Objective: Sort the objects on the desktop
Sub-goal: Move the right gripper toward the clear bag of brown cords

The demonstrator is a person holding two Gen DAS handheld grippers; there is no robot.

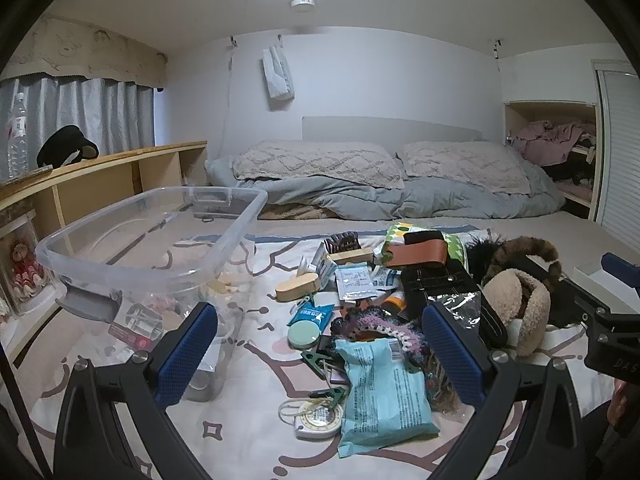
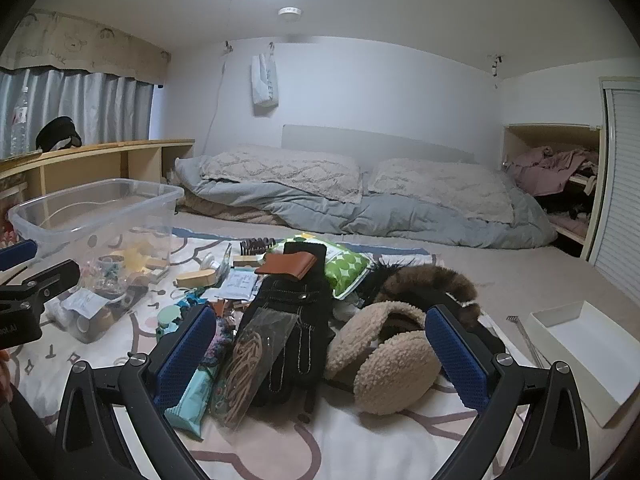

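A heap of small objects lies on a patterned sheet on the bed. My left gripper [image 1: 320, 340] is open above a light blue snack packet [image 1: 380, 392], a crocheted band [image 1: 376, 326] and a round green tin [image 1: 304, 336]. My right gripper [image 2: 320, 344] is open above black gloves [image 2: 296, 320], a clear bag of brown cords [image 2: 248, 356] and beige fleece earmuffs [image 2: 384, 360]. A clear plastic bin [image 1: 160, 240] holding several small items stands to the left; it also shows in the right wrist view [image 2: 96, 208].
A white open box [image 2: 580, 348] sits at the right. A brown wallet [image 2: 292, 266], a green patterned pouch [image 2: 346, 266] and a fur piece [image 2: 436, 280] lie behind the heap. Pillows and a grey duvet [image 2: 360, 208] lie at the head. Wooden shelves [image 1: 120, 172] run along the left.
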